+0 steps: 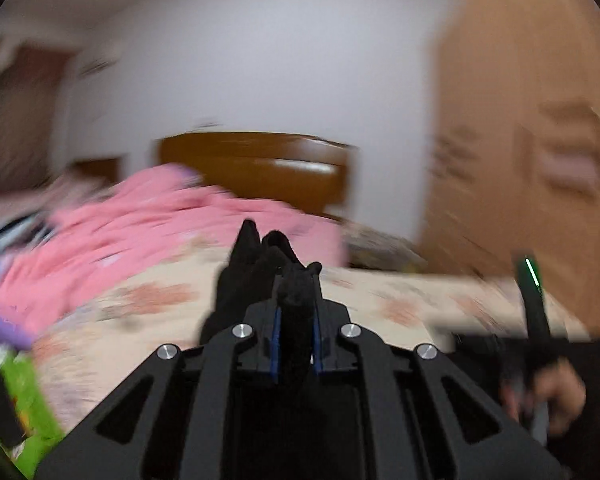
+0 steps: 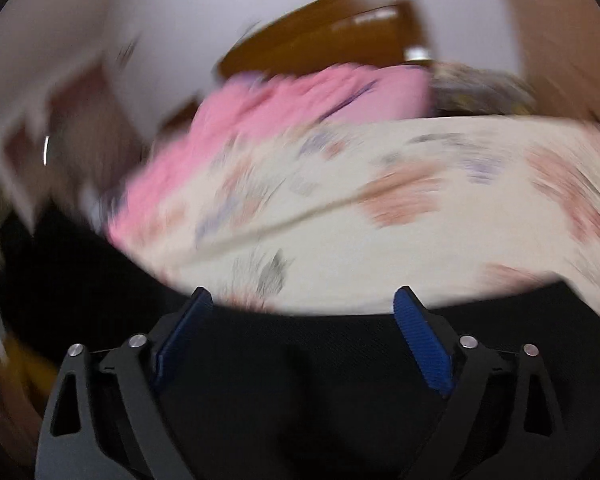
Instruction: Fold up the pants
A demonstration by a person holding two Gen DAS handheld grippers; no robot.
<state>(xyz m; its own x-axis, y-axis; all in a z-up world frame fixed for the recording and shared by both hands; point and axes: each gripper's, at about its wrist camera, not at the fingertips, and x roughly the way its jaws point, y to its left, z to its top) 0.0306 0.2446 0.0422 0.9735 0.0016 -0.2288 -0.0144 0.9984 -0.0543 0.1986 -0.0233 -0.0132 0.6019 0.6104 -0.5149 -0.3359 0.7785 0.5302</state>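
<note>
Pants (image 1: 296,300) pinched in left hand-held gripper (image 1: 296,344); right one (image 2: 300,344) apparently spread.

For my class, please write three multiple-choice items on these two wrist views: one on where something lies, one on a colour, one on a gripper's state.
1. Where does the pink blanket lie?
A. on the floor
B. on the bed, before the wooden headboard
C. in a gripper

2. What colour are the pants?
A. black
B. white
C. green

3. What state is the right hand-held gripper in?
A. shut on cloth
B. open
C. out of view

Answers: B, it is heaped on the floral sheet; A, black cloth is pinched in the left hand-held gripper; B, its blue pads stand wide apart.
</note>
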